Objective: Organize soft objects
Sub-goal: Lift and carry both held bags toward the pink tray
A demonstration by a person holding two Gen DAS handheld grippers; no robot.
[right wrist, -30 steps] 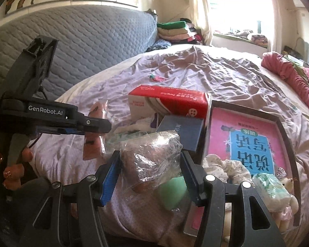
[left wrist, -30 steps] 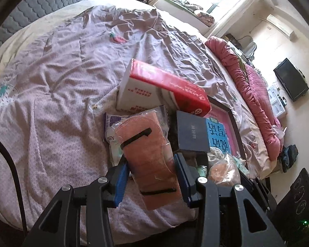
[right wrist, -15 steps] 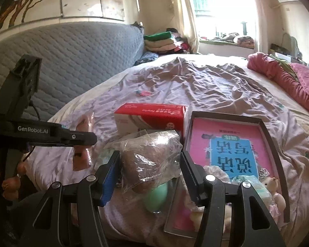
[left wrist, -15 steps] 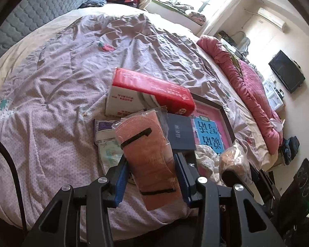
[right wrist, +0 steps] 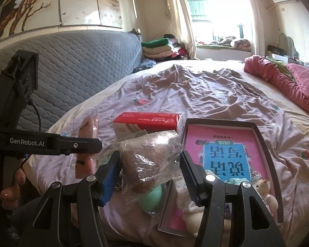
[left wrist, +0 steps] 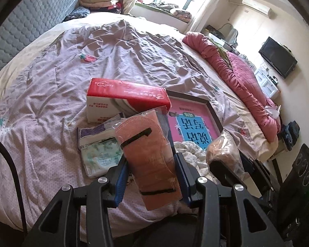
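My left gripper [left wrist: 150,170] is shut on a flat clear pack of peach-coloured masks [left wrist: 148,148], held up off the bed. From the right wrist view the same pack [right wrist: 88,142] shows edge-on at the left. My right gripper [right wrist: 151,170] is shut on a crinkled clear bag with a brown soft lump [right wrist: 150,158] inside, also lifted; that bag [left wrist: 222,150] appears at the right of the left wrist view. Below it a mint-green egg-shaped sponge [right wrist: 152,195] lies on the lilac bedspread [left wrist: 41,123].
A red-and-white tissue box [left wrist: 123,100] lies behind the held things, with wipe packs [left wrist: 98,146] in front of it. A dark tray [right wrist: 216,121] holds a pink-and-blue book, a white scrunchie and a small plush toy [right wrist: 261,187]. A rolled pink quilt [left wrist: 237,82] lines the bed's right edge.
Both grippers have risen and drawn back from the bed with their items still held. The tissue box and tray look smaller and farther; the wipe packs are uncovered.
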